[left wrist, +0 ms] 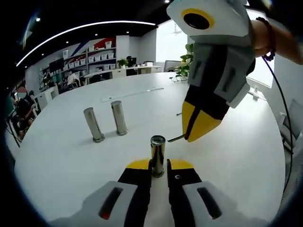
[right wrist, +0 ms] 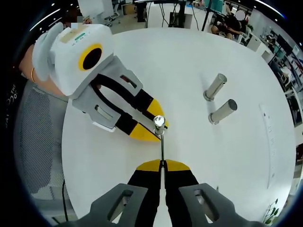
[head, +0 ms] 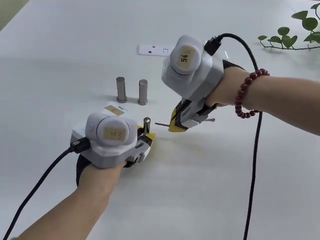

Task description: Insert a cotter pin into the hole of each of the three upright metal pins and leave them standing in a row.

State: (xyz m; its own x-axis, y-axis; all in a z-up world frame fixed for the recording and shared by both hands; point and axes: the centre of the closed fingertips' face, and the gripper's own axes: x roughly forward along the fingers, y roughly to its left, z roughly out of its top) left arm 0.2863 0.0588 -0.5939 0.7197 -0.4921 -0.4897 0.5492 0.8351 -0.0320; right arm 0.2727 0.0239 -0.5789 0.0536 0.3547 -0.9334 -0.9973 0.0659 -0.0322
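Note:
My left gripper [head: 146, 139] [left wrist: 157, 166] is shut on the base of an upright metal pin [head: 146, 124] [left wrist: 157, 150] standing on the white table. My right gripper [head: 174, 125] [right wrist: 162, 166] is shut on a thin cotter pin [head: 161, 124] [right wrist: 162, 150]. The cotter pin's tip points at the top of that held metal pin [right wrist: 159, 124], very close to it or touching. The right gripper's yellow tips [left wrist: 199, 124] hang just right of the pin with the cotter pin [left wrist: 174, 138] sticking out. Two more metal pins [head: 121, 89] [head: 143, 92] stand side by side behind.
A white power strip [head: 154, 49] lies at the back of the table [head: 60, 60]. A green plant [head: 296, 31] reaches in at the far right. Black cables [head: 254, 165] trail from both grippers across the table.

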